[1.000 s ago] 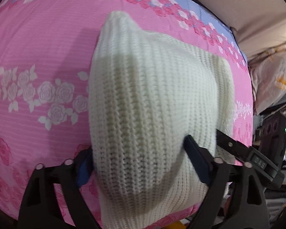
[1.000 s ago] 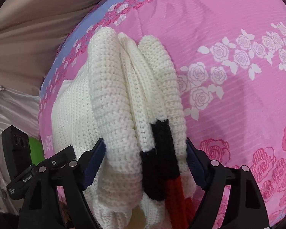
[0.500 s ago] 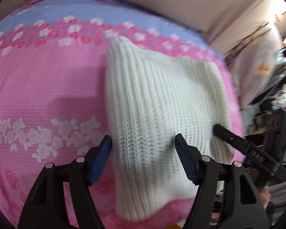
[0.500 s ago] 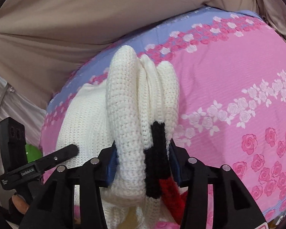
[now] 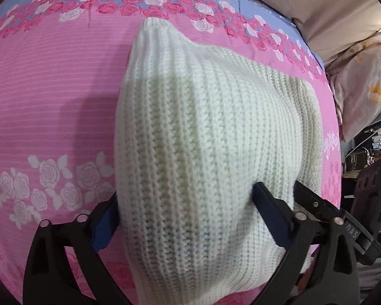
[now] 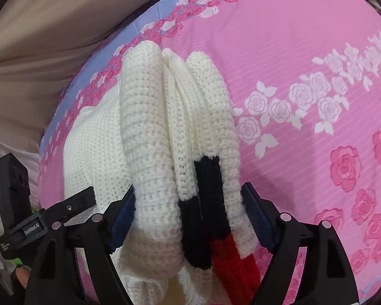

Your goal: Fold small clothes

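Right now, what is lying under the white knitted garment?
The white knitted garment lies on a pink rose-print bedsheet. Anything underneath its middle is covered.

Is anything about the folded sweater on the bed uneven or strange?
Nothing is damaged. The white sweater lies on the pink bedsheet, but its right edge is bunched into thick ridges, with black and red knit showing there, while the left side looks smooth.

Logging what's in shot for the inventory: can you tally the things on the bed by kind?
Sweater: 1
Bedsheet: 1
Left gripper: 1
Right gripper: 1
Pillow: 1
Total: 5
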{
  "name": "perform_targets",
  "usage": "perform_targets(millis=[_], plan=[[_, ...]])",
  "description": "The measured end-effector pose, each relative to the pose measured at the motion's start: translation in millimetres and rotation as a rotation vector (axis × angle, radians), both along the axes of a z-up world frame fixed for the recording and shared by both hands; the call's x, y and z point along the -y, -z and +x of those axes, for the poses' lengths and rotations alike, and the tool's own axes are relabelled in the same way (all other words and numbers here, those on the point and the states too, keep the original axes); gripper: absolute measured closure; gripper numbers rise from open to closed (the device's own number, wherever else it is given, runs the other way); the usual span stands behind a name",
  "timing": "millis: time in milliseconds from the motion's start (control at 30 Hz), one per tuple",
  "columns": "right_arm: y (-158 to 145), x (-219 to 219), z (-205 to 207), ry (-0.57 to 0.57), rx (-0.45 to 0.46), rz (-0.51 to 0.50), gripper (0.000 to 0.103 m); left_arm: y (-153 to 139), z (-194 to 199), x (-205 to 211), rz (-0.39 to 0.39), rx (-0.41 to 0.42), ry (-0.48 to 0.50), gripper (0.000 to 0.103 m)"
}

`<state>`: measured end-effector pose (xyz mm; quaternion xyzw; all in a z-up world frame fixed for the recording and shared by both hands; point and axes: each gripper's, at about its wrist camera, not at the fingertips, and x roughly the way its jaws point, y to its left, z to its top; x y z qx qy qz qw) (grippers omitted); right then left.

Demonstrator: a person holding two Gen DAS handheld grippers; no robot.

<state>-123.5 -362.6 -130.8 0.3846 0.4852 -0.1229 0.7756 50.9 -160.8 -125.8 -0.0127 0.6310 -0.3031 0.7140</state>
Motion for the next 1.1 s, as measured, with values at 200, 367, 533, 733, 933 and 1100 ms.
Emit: perform_targets(millis=[200,367,533,733,933,1100], plan=[[-23,-12,3,-0.010,0.018,0.005,0.058,-44,-10,6,0.005,0.046,0.090,0.057],[-79,-34,5,-0.025,0.104,-0.066,0.063,-104,-24,3,-0.038,0.148,0.155,0.059],[-139,-53,-5,-0.040,0.199,-0.124,0.063,-166,-33,-20,-0.082,0.274,0.182,0.059],[-208,-82,6,-0.091,0.367,-0.173,0.063,-229,-28,-67,-0.096,0.426,0.146,0.058],[-254,-130,41,-0.193,0.484,-0.238,0.062,-274,-10,-119,-0.104,0.548,0.064,0.058],[-269,-162,76,-0.260,0.541,-0.236,0.062,-283,17,-158,-0.123,0.581,0.021,0.058]])
